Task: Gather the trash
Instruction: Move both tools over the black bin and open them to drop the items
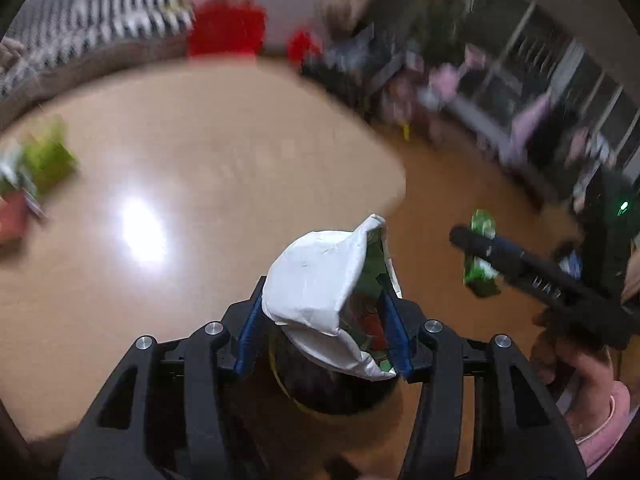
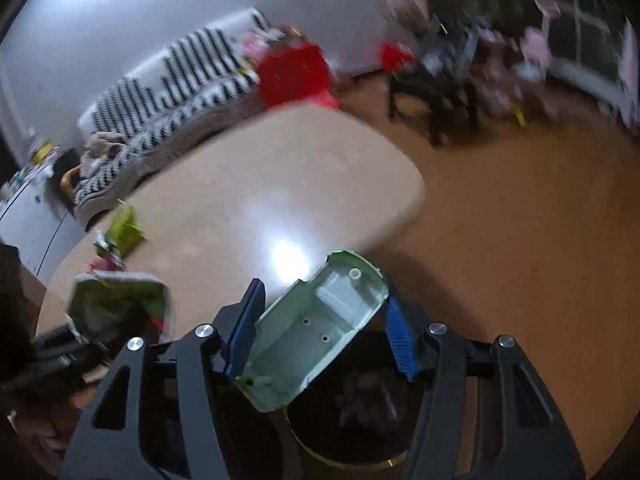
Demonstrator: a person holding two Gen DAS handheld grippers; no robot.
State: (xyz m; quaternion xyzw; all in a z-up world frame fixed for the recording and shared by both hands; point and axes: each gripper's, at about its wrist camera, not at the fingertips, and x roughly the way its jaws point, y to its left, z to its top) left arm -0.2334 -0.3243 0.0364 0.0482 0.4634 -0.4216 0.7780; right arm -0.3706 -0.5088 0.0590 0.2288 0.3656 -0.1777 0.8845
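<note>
My left gripper (image 1: 326,320) is shut on a crumpled white wrapper (image 1: 320,284) with a printed green and red inside, held over a dark round bin (image 1: 332,396) just below. My right gripper (image 2: 320,328) is shut on a pale green plastic shell (image 2: 316,328), held tilted over the dark bin (image 2: 360,412). The right gripper also shows at the right of the left wrist view (image 1: 480,254), with the green piece (image 1: 482,258) in it. The wrapper also shows at the left of the right wrist view (image 2: 120,304).
A light wooden table (image 1: 220,152) lies ahead. Green and red wrappers (image 1: 36,176) lie at its far left, also in the right wrist view (image 2: 120,236). A striped sofa (image 2: 168,80), red items (image 1: 226,28) and cluttered furniture (image 1: 500,92) stand beyond. Both views are blurred.
</note>
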